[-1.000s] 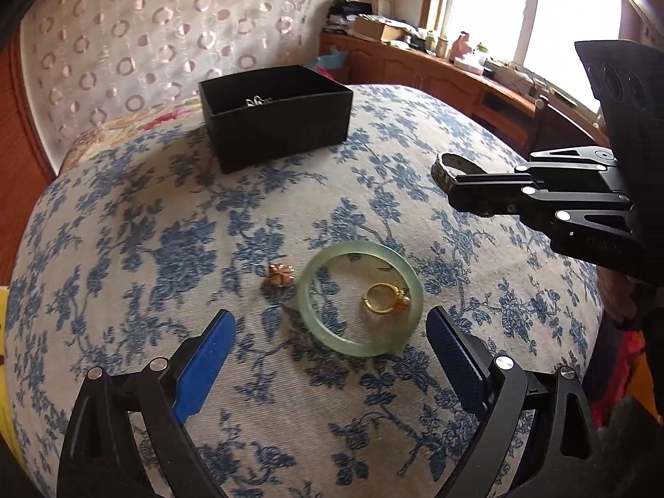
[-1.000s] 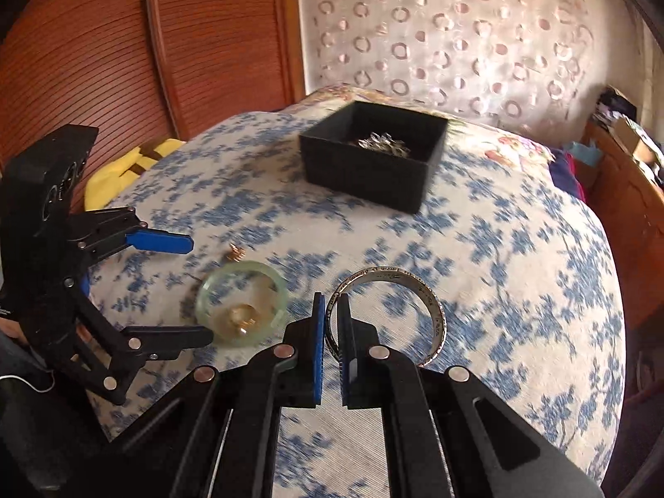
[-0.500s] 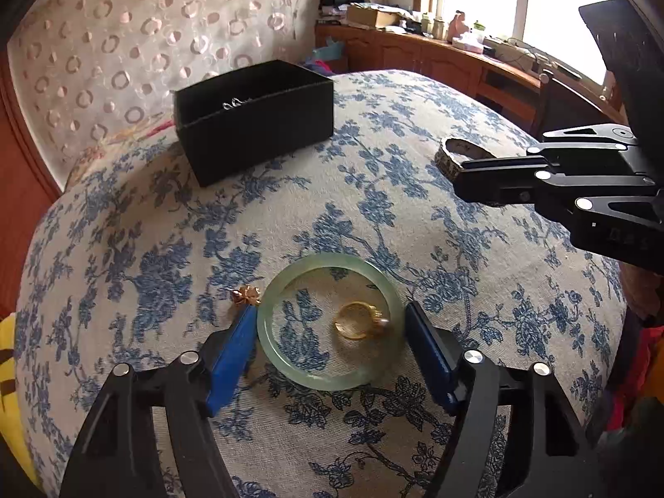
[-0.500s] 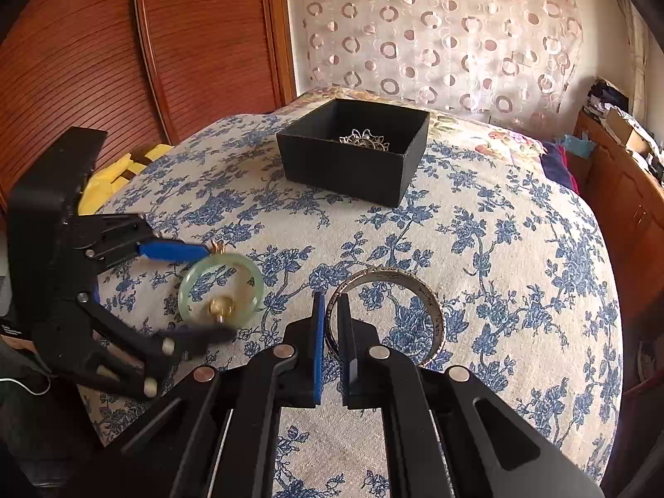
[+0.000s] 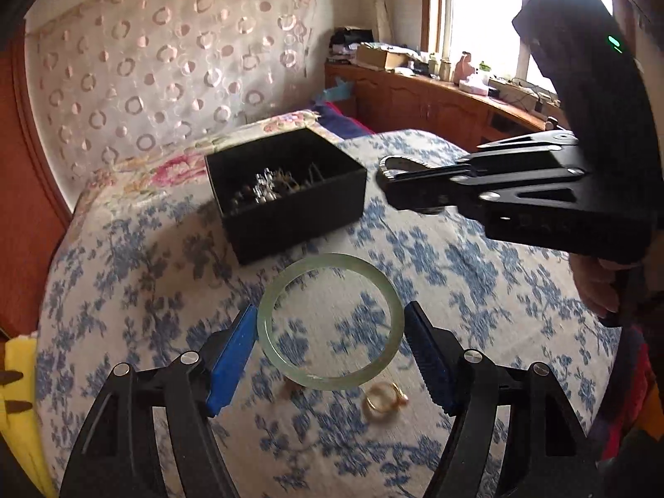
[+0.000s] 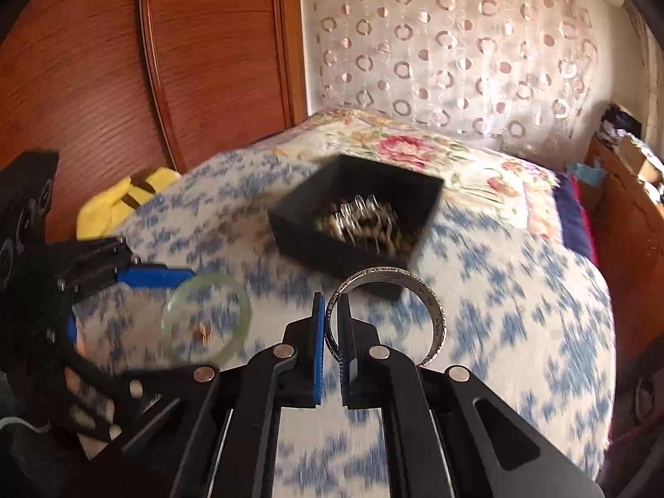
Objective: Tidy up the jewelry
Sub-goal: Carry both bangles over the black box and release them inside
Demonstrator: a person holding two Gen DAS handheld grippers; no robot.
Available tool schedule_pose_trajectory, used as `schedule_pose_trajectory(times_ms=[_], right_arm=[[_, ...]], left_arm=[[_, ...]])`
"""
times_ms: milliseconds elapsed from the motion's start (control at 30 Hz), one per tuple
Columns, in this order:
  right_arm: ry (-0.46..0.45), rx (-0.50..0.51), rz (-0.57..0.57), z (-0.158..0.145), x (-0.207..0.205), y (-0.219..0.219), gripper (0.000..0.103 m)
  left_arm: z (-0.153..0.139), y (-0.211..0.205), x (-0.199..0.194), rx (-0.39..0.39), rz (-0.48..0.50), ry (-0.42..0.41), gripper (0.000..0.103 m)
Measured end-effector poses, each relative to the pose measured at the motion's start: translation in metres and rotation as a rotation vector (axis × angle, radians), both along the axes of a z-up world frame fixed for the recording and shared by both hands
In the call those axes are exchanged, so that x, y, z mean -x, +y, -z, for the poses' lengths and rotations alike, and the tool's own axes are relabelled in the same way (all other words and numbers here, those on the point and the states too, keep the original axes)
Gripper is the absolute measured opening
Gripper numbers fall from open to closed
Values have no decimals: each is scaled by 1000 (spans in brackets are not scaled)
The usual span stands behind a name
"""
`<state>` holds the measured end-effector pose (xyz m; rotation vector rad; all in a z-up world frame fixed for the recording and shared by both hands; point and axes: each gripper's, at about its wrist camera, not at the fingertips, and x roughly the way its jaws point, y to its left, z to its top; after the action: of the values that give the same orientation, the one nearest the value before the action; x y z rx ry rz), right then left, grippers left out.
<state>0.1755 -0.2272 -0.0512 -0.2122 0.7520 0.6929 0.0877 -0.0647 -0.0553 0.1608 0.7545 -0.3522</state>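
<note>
My left gripper [image 5: 330, 323] is shut on the pale green jade bangle [image 5: 269, 303], held across its width and lifted above the bed; it also shows in the right wrist view [image 6: 245, 303]. A gold ring [image 5: 384, 402] lies on the blue-flowered bedspread [image 5: 124, 249] below it. My right gripper [image 6: 330, 311] is shut on a silver bangle [image 6: 435, 315] and holds it in the air near the black jewelry box [image 6: 303, 228]. The box [image 5: 299, 216] holds silver jewelry [image 5: 265, 189]. The right gripper shows in the left wrist view [image 5: 386, 174] just right of the box.
A small gold flower piece [image 5: 288, 390] lies blurred beside the ring. A yellow cloth [image 6: 124, 199] lies at the bed's left edge by a wooden wall panel [image 6: 124, 62]. A cluttered wooden sideboard [image 5: 435, 95] stands under the window.
My left gripper closed on the green bangle and lifted it off the bed toward the box, leaving the ring behind. My right gripper carried the silver bangle up and toward the box.
</note>
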Motion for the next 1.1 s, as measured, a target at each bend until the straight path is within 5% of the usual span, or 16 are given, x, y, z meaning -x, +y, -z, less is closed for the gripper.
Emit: schedule_pose_trajectory(times_ms=[500, 1100], right_arm=[[56, -35, -16, -7, -75, 36, 8], [51, -52, 75, -9, -79, 3, 14]], left_arm=[[-14, 28, -52, 5, -85, -29, 69], [-24, 28, -102, 36, -119, -33, 69]])
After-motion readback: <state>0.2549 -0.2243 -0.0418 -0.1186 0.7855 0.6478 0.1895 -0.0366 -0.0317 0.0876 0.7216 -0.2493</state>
